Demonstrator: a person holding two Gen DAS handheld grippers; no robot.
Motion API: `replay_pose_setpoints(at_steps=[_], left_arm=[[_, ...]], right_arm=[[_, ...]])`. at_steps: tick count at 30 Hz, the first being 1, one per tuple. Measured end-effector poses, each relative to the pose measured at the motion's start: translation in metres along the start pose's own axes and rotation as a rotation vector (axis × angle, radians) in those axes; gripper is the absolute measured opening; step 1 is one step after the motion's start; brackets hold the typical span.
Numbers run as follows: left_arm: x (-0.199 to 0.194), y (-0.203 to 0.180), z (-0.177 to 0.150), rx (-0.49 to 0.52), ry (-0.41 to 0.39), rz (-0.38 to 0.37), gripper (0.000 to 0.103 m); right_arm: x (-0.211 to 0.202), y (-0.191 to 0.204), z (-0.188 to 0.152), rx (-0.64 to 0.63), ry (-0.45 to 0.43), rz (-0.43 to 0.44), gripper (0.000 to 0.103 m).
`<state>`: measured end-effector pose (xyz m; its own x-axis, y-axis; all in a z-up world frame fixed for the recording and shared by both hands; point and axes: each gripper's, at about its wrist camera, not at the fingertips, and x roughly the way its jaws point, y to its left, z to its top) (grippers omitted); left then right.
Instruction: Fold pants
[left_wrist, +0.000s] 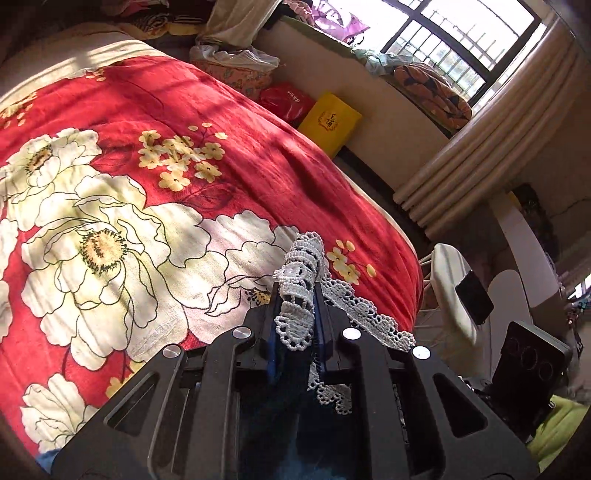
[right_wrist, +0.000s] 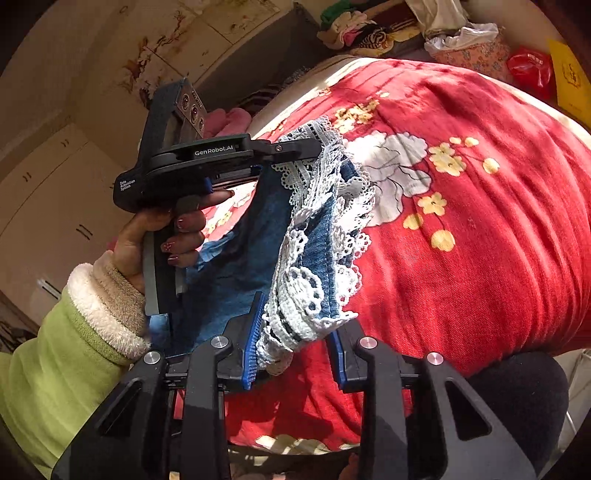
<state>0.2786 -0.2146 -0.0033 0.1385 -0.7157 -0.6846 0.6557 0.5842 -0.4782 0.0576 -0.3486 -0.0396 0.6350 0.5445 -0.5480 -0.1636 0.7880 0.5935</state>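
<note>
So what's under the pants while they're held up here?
Under the pants lies the red floral blanket. They hang from the left gripper, which is shut on the lace hem; the right gripper sits open around it. The patch straight behind the denim is hidden.

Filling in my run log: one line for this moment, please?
left tongs: shut on pants lace hem | right tongs: open around hem | pants: held above bed
</note>
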Motion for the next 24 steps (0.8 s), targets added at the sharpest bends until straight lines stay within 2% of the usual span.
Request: replay_pose_setpoints(at_steps=[5,9,14,18,21,22,24], left_arm=[[-0.055,0.013,-0.008,-0.007,-0.115,-0.055,0.008],[-0.087,0.03,-0.024,-0.039,-0.18,-0.071,0.008],[-0.108,0.065,-0.057,-0.123,-0.196,-0.04,0.009],[-0.129,0.098,-0.09,-0.224,-0.205,-0.026,0.012],[-0.144,0.113,-0.111,-0.276,-0.212,-0.003,0.03],[-0.15,0.117,-0.117,-0.292,-0.223,-0.004,0.042],[-0.164,0.125,-0.128,-0.328,-0.251,0.0,0.055]], right_arm=[[-0.001,0.049,0.006,-0.147,-0.027,0.019,0.029],[0.013,0.085,0.004,-0.242,-0.01,0.028,0.029],[0.053,0.125,-0.006,-0.372,0.048,-0.009,0.029],[0.097,0.157,-0.022,-0.518,0.154,-0.04,0.029],[0.132,0.176,-0.045,-0.634,0.246,-0.093,0.029],[0.142,0.18,-0.054,-0.676,0.267,-0.12,0.029],[0.156,0.187,-0.07,-0.734,0.294,-0.151,0.036]])
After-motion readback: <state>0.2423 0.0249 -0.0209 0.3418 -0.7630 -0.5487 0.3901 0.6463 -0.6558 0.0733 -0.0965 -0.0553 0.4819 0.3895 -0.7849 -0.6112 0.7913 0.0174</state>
